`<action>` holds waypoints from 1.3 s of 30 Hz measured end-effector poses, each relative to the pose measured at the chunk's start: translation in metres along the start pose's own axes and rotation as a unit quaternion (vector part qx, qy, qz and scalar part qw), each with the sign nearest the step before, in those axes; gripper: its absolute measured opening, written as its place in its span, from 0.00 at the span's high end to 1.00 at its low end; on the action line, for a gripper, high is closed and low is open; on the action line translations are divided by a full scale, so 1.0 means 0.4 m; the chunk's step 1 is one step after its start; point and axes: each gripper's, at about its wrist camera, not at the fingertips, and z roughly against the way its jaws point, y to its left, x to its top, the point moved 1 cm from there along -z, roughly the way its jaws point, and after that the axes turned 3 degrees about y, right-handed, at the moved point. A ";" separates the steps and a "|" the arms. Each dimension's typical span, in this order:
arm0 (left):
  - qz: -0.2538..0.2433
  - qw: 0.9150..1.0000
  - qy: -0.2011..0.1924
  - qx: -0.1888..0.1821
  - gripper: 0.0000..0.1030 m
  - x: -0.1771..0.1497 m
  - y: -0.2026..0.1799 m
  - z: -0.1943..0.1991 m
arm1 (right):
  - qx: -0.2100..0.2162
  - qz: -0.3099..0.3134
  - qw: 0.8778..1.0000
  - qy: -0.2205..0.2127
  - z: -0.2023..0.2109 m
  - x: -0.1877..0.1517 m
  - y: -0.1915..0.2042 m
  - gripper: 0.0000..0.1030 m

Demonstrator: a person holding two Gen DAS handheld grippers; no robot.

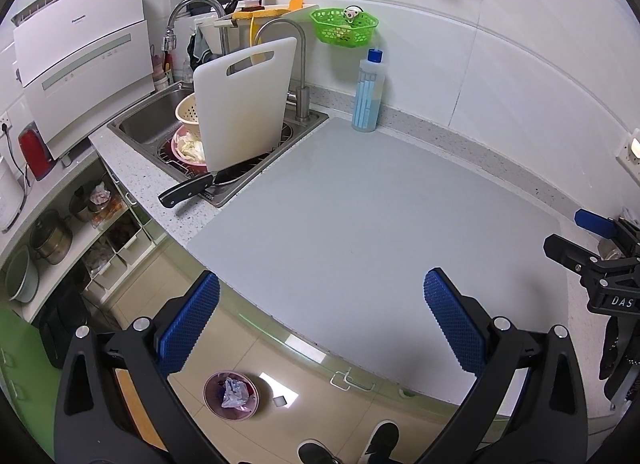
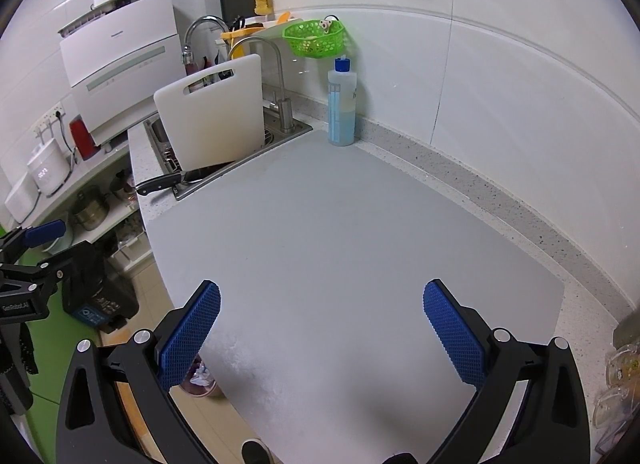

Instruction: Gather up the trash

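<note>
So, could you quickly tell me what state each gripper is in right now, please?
Left gripper: open, holding nothing, above the counter's front edge.
Right gripper: open, holding nothing, over the grey mat.

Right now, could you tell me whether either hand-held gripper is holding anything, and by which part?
Nothing is held: the left hand-held gripper and right hand-held gripper are both open.

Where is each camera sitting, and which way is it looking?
Left wrist: rides on the left tool, above the counter's front edge, looking toward the sink; its blue fingers, the person's shoes and the right tool show.
Right wrist: rides on the right tool, over the grey mat, facing the sink; the left tool shows.
Both see the cutting board, knife and trash bin.
</note>
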 end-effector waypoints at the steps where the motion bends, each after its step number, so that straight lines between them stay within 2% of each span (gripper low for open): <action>1: 0.001 1.000 0.000 0.001 0.03 0.001 0.000 -0.001 | 0.000 0.000 1.000 0.000 0.000 0.000 0.000 0.05; 39: -0.002 1.000 -0.001 0.001 0.03 0.007 0.002 -0.002 | 0.001 -0.004 1.000 0.001 -0.006 -0.004 -0.002 0.05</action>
